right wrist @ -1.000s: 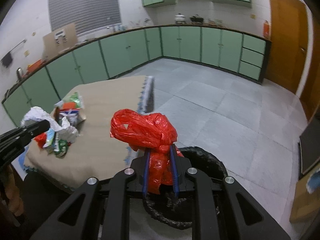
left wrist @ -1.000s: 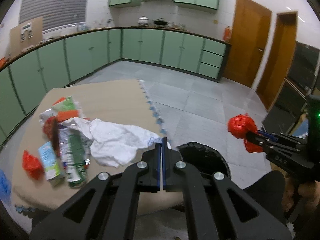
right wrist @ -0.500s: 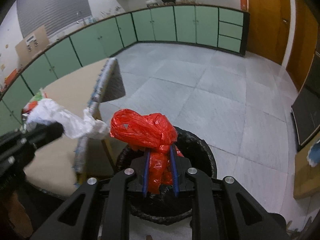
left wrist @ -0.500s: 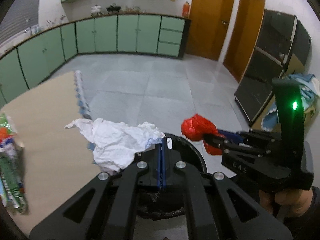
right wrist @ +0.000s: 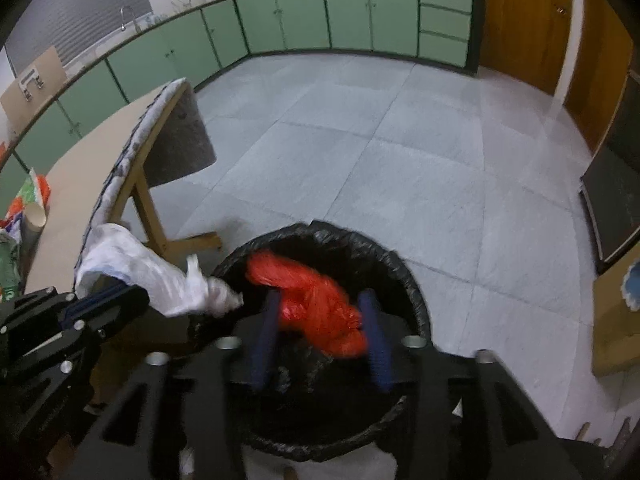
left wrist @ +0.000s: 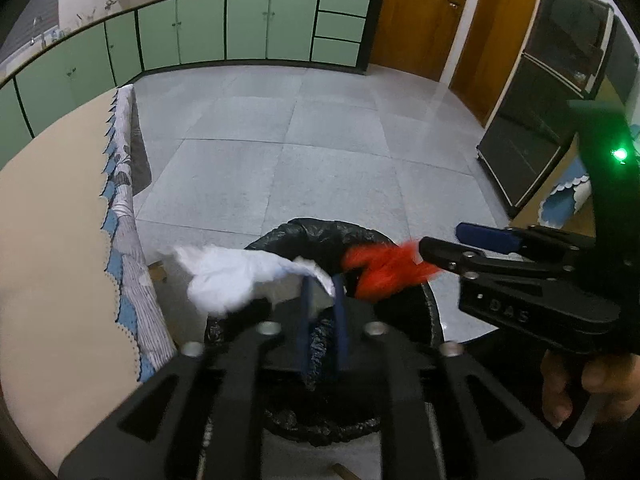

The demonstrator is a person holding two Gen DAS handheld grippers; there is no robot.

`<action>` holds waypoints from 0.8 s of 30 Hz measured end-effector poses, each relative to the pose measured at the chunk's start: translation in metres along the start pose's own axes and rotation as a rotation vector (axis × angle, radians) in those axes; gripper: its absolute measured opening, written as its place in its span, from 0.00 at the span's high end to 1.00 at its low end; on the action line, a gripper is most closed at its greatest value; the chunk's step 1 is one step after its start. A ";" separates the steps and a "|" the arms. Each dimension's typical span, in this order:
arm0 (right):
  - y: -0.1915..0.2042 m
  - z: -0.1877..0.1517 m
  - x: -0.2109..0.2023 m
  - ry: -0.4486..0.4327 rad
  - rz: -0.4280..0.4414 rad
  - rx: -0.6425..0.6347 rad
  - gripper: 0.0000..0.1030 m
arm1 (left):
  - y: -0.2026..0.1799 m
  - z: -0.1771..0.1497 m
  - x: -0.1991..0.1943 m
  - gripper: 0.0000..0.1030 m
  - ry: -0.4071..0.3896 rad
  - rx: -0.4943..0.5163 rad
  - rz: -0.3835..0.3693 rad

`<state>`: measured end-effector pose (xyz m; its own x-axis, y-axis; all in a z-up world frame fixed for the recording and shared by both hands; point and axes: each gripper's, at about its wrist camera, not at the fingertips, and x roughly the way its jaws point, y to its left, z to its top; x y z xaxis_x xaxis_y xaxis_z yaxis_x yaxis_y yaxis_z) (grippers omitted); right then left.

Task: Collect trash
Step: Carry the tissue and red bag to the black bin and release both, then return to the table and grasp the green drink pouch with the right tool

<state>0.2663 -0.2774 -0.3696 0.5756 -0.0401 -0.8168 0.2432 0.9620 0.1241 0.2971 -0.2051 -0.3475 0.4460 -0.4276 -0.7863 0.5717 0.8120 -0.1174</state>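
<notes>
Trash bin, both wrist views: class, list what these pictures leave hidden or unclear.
- Left wrist view: bin interior and near rim, hidden by the left tongs.
- Right wrist view: bin contents too dark; right tongs opening, red bag blurred, contact unclear.
- White crumpled bag: smeared, grip unclear.

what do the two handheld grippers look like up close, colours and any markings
Both are matte black with angular cut-out frames and silver bolt heads. The left gripper and right gripper each carry two slim dark blue finger pads. In the left wrist view the right one's body shows embossed lettering, too blurred to read for sure, and a small green light.
</notes>
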 end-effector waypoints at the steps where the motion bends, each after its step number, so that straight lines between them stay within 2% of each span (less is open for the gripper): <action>1: -0.001 0.000 0.000 0.001 0.006 0.005 0.56 | 0.000 0.001 0.001 0.75 -0.004 0.001 0.007; 8: -0.004 0.007 -0.010 -0.021 0.009 0.016 0.56 | -0.002 0.002 -0.010 0.74 -0.017 0.011 0.012; 12: -0.003 0.011 -0.024 -0.043 0.016 0.024 0.56 | 0.002 -0.001 -0.031 0.59 -0.049 0.005 0.032; 15: 0.008 0.013 -0.039 -0.071 0.017 0.002 0.55 | 0.009 -0.002 -0.056 0.57 -0.080 -0.018 0.059; 16: 0.014 0.013 -0.046 -0.080 0.019 -0.009 0.54 | 0.013 -0.002 -0.062 0.55 -0.087 -0.027 0.069; 18: 0.028 0.014 -0.058 -0.098 0.034 -0.029 0.48 | 0.026 -0.007 -0.087 0.43 -0.109 -0.073 0.111; 24: 0.104 0.015 -0.101 -0.150 0.154 -0.133 0.26 | 0.084 -0.042 -0.161 0.30 -0.150 -0.226 0.291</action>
<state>0.2451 -0.1768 -0.2660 0.7095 0.0797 -0.7002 0.0445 0.9865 0.1574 0.2445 -0.0510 -0.2559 0.6722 -0.2062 -0.7111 0.2477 0.9677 -0.0464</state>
